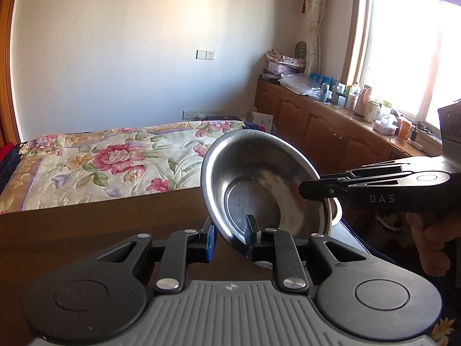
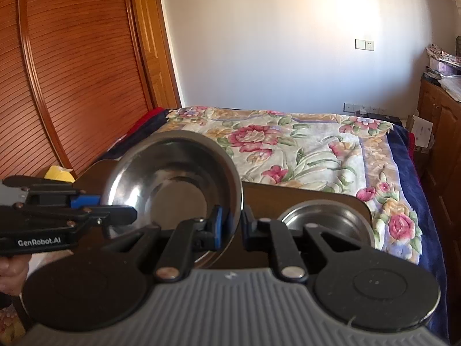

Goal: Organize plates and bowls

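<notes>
Sunlit bedroom walls and a bed [image 2: 302, 150] under a quilted floral cover sit behind a dark wooden bench [image 1: 86, 230]. Two stainless steel bowls are in view. One large bowl [image 1: 259, 184], round, shallow and smooth with a flat circular base and a dull, smudged sheen, is lifted off the bench and tipped steeply so that its hollow faces both cameras. One smaller steel bowl [image 2: 325, 222], rounder and deeper with a rolled rim, stands upright on the bench to the right of the lifted one, partly hidden behind a gripper link.

Two black hand-held grippers with blue pads are at work. The left hand-held gripper [image 1: 230, 238] has its fingers spread around the bowl's lower rim, one finger inside the hollow and the other outside and apart from the wall; I cannot tell whether it grips. The right hand-held gripper [image 2: 230, 225] is pinched on the opposite rim, steel wall sandwiched between its pads. In the left wrist view it reaches in from the right, its fingers nearly together across the rim.
</notes>
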